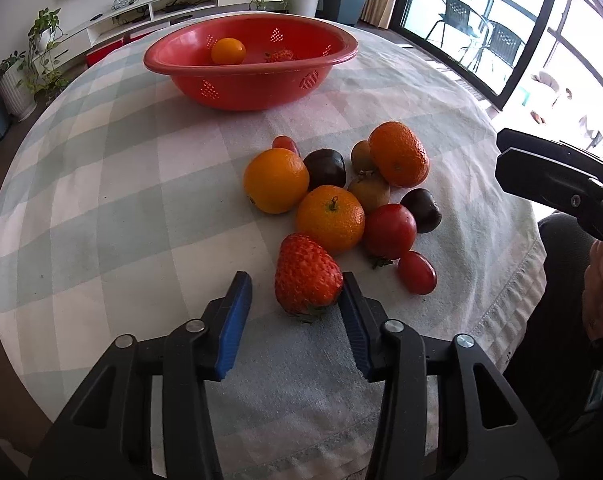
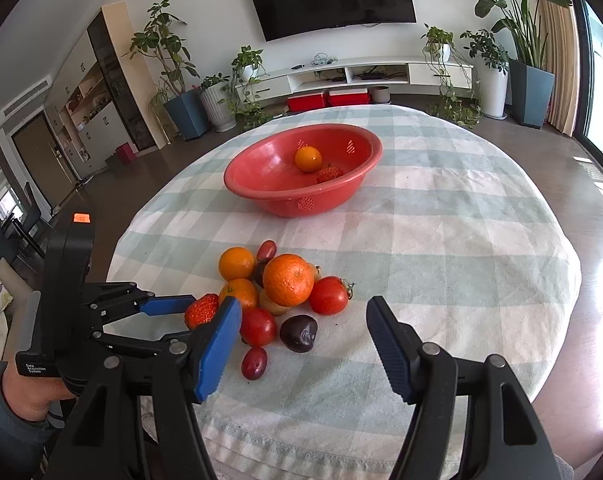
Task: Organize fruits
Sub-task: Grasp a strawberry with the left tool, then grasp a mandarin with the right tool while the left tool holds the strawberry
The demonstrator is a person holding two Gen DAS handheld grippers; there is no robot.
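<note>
Blue ribbed pads of the left gripper (image 1: 295,292) flank the strawberry (image 1: 307,276): the right pad touches its side, the left pad stands clear, so the jaws bracket it without yet clamping. It lies on the checked cloth (image 1: 101,200) at 6 o'clock of the fruit pile, touching an orange (image 1: 330,218). I judge it light, soft and easily bruised; its seeded skin should grip well enough, so take it across the broad shoulders near the leafy cap, with gentle pressure. Round pebbled oranges, a glossy tomato (image 1: 389,231) and dark smooth plums (image 1: 421,210) look firmer. At 12 o'clock sits the red plastic bowl (image 1: 251,80), perforated, holding an orange and a strawberry. From the right wrist view, the right gripper (image 2: 301,340) hangs open, empty, above the pile.
</note>
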